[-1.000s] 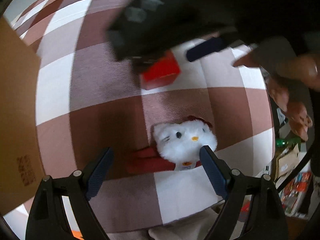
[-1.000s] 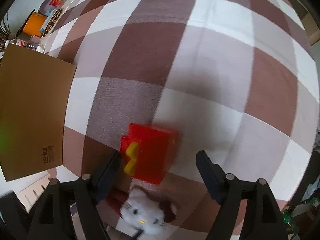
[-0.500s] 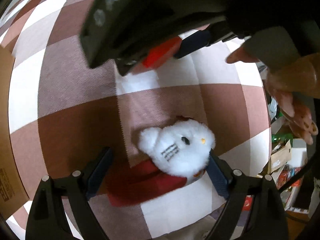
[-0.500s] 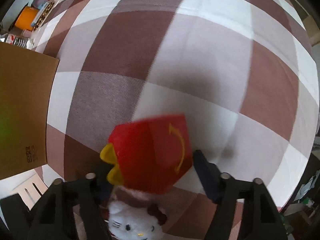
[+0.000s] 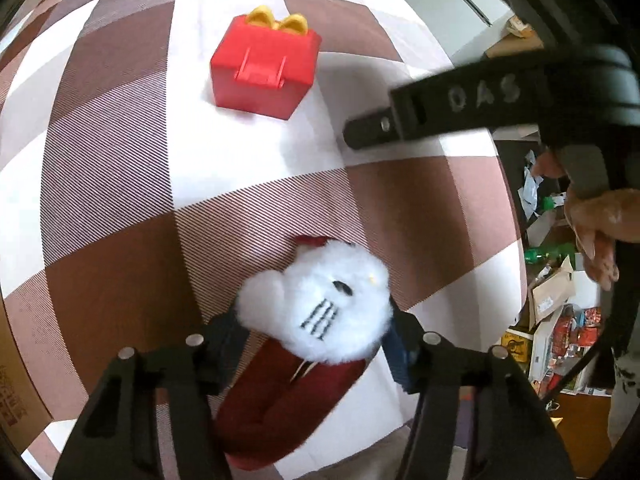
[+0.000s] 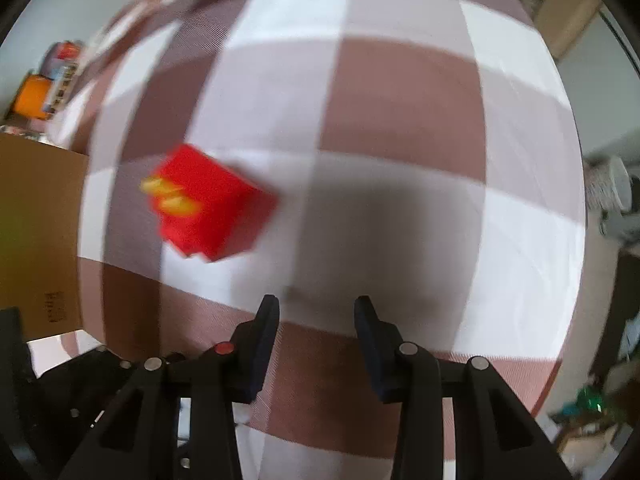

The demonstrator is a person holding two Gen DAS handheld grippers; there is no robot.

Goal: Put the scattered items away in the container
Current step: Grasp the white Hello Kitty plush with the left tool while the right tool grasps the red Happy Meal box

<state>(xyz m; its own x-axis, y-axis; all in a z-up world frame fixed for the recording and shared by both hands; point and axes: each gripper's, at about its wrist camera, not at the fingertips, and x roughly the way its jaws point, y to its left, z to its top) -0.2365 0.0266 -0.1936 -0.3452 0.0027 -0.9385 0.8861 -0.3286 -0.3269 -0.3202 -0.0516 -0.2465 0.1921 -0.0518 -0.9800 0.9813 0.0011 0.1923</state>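
Observation:
A white plush cat (image 5: 320, 304) with a red body lies on the checked cloth (image 5: 120, 160). My left gripper (image 5: 312, 340) points down at it. Its jaws are closing, and both pads press into the fluffy head. A red toy box (image 5: 264, 68) with a yellow handle sits on the cloth beyond the plush. In the right wrist view the red box (image 6: 208, 208) is blurred and lies up and to the left of my right gripper (image 6: 316, 312). That gripper is shut with nothing between its fingers and hangs over bare cloth.
A brown cardboard box (image 6: 36, 232) stands at the cloth's left edge, with a corner of the cardboard box (image 5: 16, 380) at the lower left. The right gripper's black body (image 5: 460, 100) and a person's hand (image 5: 592, 220) hang at the right. Clutter lies on the floor (image 5: 560, 320) past the right edge.
The left jaws have narrowed onto the plush cat's head. The right gripper has swung right, away from the red box, and its jaws have closed on nothing. The box now lies uncovered on the cloth.

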